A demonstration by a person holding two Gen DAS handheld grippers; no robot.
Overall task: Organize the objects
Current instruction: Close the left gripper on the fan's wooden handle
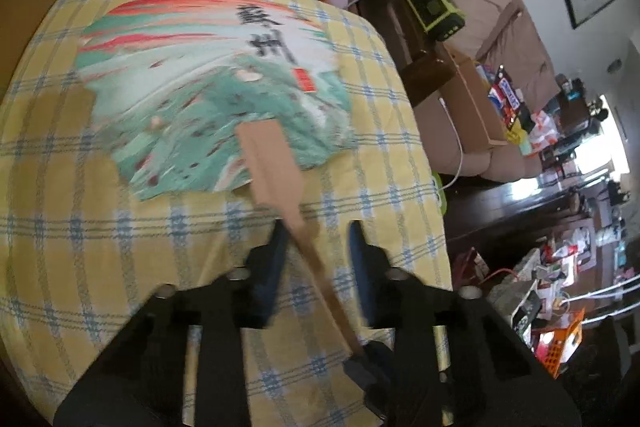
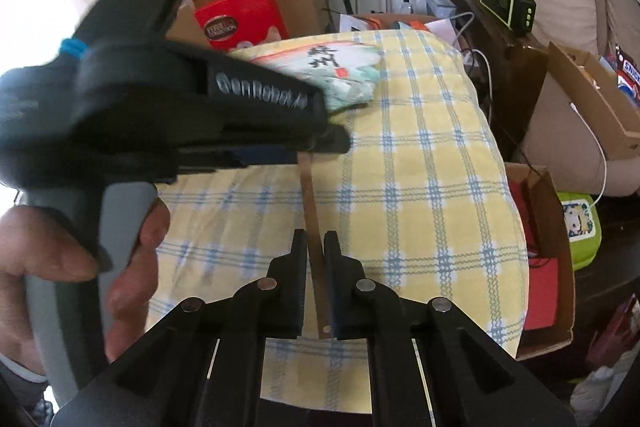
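A yellow plaid tablecloth (image 1: 100,227) covers the table before you. On it lies a painted paper fan (image 1: 208,87). Your right gripper (image 2: 315,247) is clamped on the fan's wooden handle (image 2: 314,227). Your left gripper (image 1: 316,239) straddles that handle higher up, jaws narrow, the grip unclear.

the right gripper (image 2: 315,281) points steeply downward, its jaws closed on a fan handle (image 2: 311,211). the left gripper (image 1: 316,259) sits just beyond it, jaws narrowed around the same handle, contact unclear. a hand (image 2: 60,247) wraps the left gripper's grey grip.
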